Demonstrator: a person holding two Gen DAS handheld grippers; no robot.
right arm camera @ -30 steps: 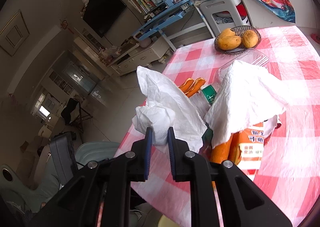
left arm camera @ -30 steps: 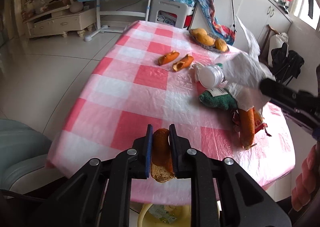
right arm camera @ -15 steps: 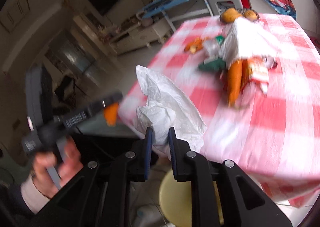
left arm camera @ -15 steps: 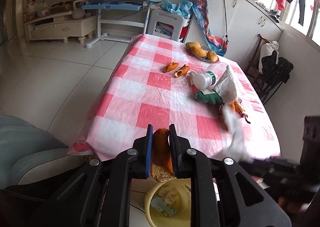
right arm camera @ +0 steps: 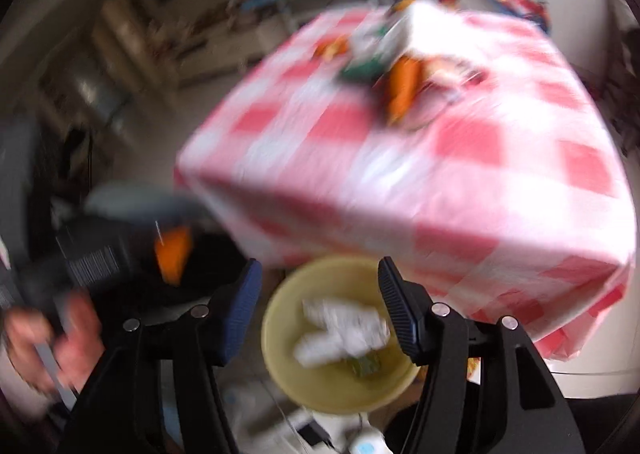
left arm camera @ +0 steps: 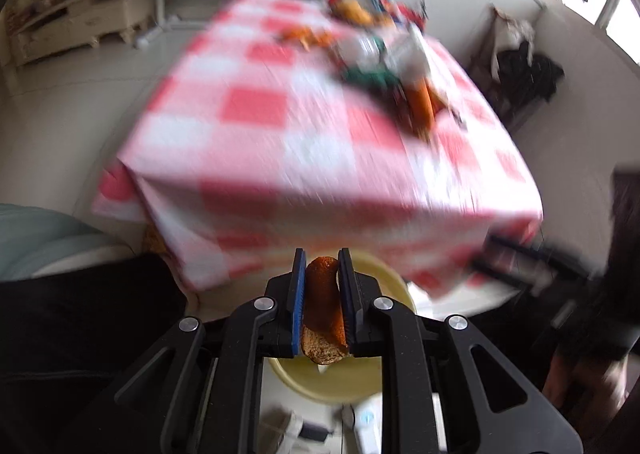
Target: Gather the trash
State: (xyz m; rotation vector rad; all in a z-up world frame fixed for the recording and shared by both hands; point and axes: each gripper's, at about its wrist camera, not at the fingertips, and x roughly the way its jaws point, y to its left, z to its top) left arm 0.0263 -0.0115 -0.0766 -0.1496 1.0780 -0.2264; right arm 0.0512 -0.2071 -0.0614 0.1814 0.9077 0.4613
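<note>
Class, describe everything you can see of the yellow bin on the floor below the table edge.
The yellow bin is a round, pale yellow container, plastic by its look, standing upright and open-topped on the floor, its far rim hidden under the overhanging checked tablecloth. Inside lie crumpled white tissue and a small green scrap. The open right gripper hangs above it, not touching. In the left wrist view the orange peel, clamped in the left gripper, hides part of it.

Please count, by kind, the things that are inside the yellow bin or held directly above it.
White crumpled tissue in the yellow bin: 1
Green scrap in the bin: 1
Orange peel held in the left hand-held gripper: 1
Total: 3
</note>
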